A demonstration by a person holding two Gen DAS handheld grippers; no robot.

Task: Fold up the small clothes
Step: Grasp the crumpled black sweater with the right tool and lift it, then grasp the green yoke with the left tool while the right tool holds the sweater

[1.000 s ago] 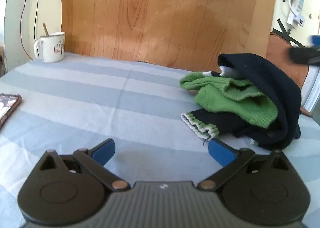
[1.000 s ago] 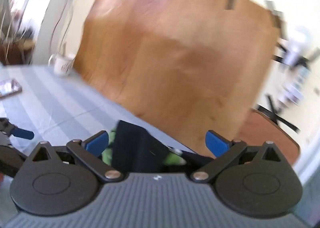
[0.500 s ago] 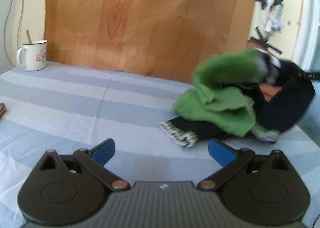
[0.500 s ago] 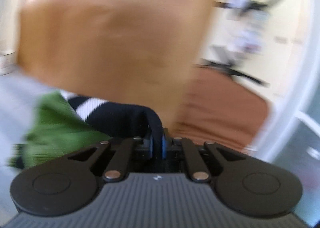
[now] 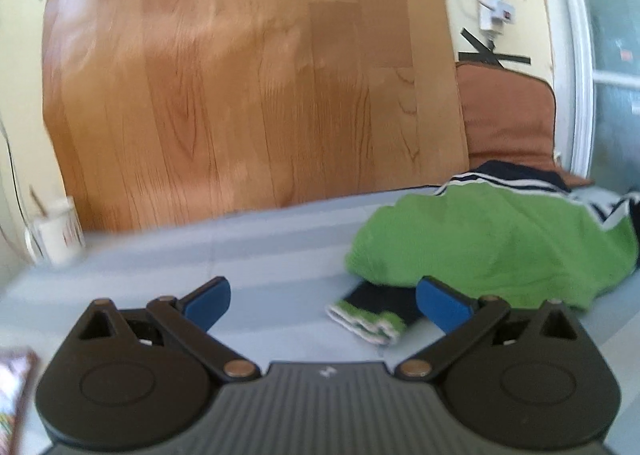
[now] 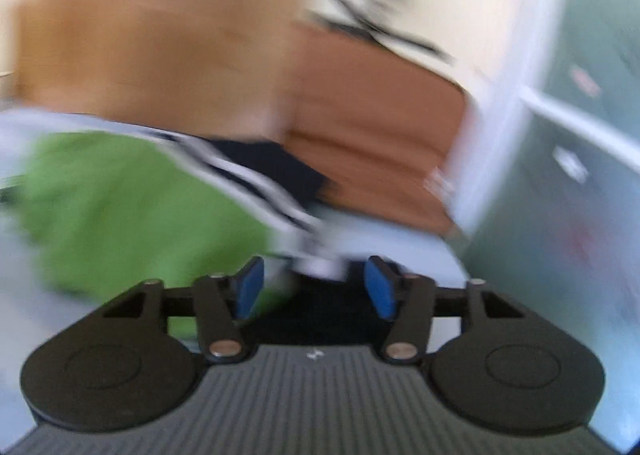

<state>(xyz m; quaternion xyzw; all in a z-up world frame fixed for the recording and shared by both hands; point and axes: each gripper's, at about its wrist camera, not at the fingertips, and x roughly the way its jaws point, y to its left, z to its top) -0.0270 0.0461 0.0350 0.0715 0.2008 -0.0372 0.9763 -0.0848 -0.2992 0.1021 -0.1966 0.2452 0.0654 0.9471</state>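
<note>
A small green and navy knit sweater with white stripes lies spread on the striped table at the right. Its striped cuff points toward me. My left gripper is open and empty, low over the table, with the cuff just inside its right finger. In the blurred right wrist view the sweater lies left of centre. My right gripper is open, its fingers either side of the sweater's dark edge, gripping nothing.
A white mug stands at the far left of the striped tablecloth. A wooden board leans behind the table. A brown cushion sits back right. A flat object lies at the left edge.
My right gripper was shut on the sweater's dark edge half a second ago and has opened and let it go. The sweater has dropped and now lies flatter, green side up.
</note>
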